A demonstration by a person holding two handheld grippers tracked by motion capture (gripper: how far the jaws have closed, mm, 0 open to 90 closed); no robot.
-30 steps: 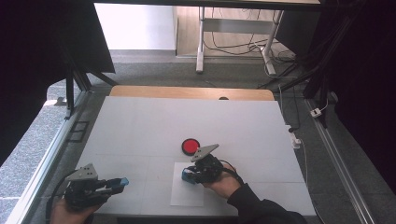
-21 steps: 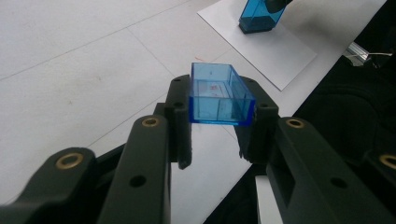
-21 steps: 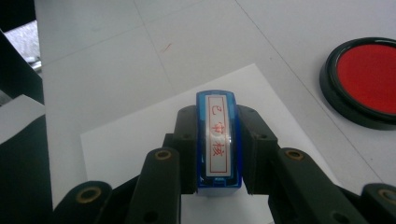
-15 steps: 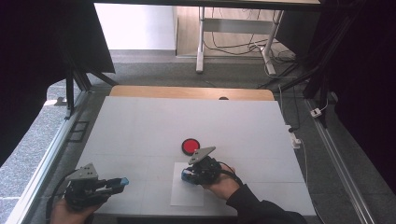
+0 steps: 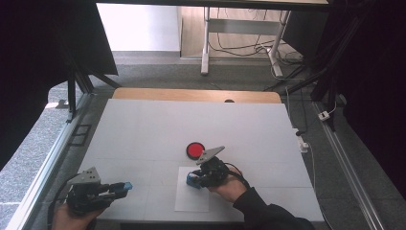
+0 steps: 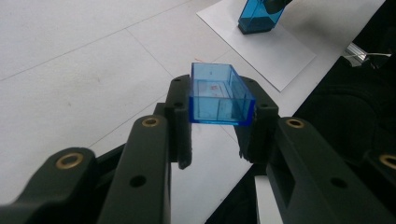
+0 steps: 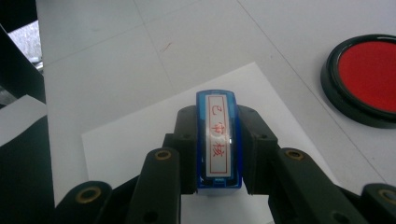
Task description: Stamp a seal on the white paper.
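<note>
My right gripper (image 7: 217, 140) is shut on a blue stamp (image 7: 217, 140) with a white label and red characters on top. In the high view the stamp (image 5: 193, 180) stands on the white paper sheet (image 5: 191, 199), held by the right gripper (image 5: 196, 179). The stamp (image 6: 258, 14) also appears far off in the left gripper view, upright on the paper (image 6: 275, 46). My left gripper (image 6: 219, 100) is shut on a clear blue stamp cap (image 6: 219, 95), held above the table at the front left (image 5: 125, 186). A round red ink pad (image 5: 195, 150) lies just beyond the paper.
The white table (image 5: 158, 124) has a wooden strip (image 5: 191, 95) along its far edge. Metal rails (image 5: 48, 163) run down both sides. The ink pad (image 7: 369, 79) lies close to the right of the stamp in the right gripper view.
My right gripper has come down and slightly toward the near side with the stamp onto the paper. The left gripper has barely moved.
</note>
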